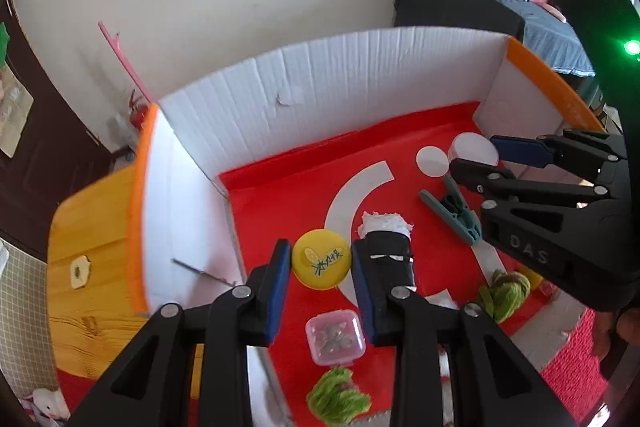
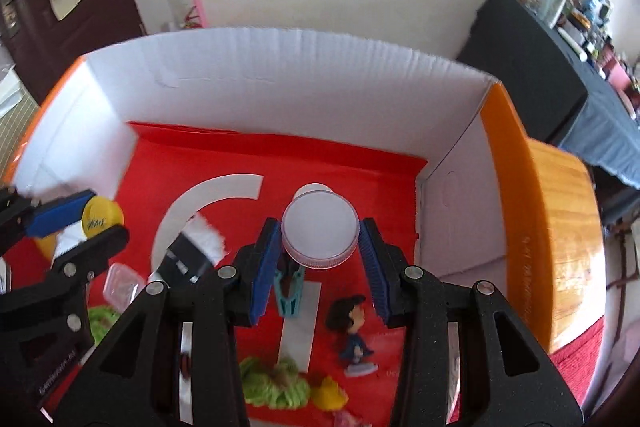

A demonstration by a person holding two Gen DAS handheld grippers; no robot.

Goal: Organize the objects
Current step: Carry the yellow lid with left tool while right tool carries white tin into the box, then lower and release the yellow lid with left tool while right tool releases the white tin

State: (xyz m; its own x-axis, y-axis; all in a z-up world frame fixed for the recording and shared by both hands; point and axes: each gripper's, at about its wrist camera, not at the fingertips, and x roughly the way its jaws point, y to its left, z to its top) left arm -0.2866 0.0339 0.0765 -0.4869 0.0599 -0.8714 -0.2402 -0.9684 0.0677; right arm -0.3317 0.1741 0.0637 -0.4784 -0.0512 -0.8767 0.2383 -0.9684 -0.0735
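Note:
My left gripper is shut on a yellow bottle cap with green lettering, pinched at the fingertips above the red floor of a box. The right wrist view has the same cap at the left edge, in that gripper. My right gripper is shut on a white round lid with a ribbed rim, above the box's right side. In the left wrist view this lid sits between the right gripper's blue and black fingers.
The box has white corrugated walls, orange side flaps and a red floor. In it lie a black roll with a white end, a teal clip, a small clear case, green yarn tufts, a figurine and a yellow duck.

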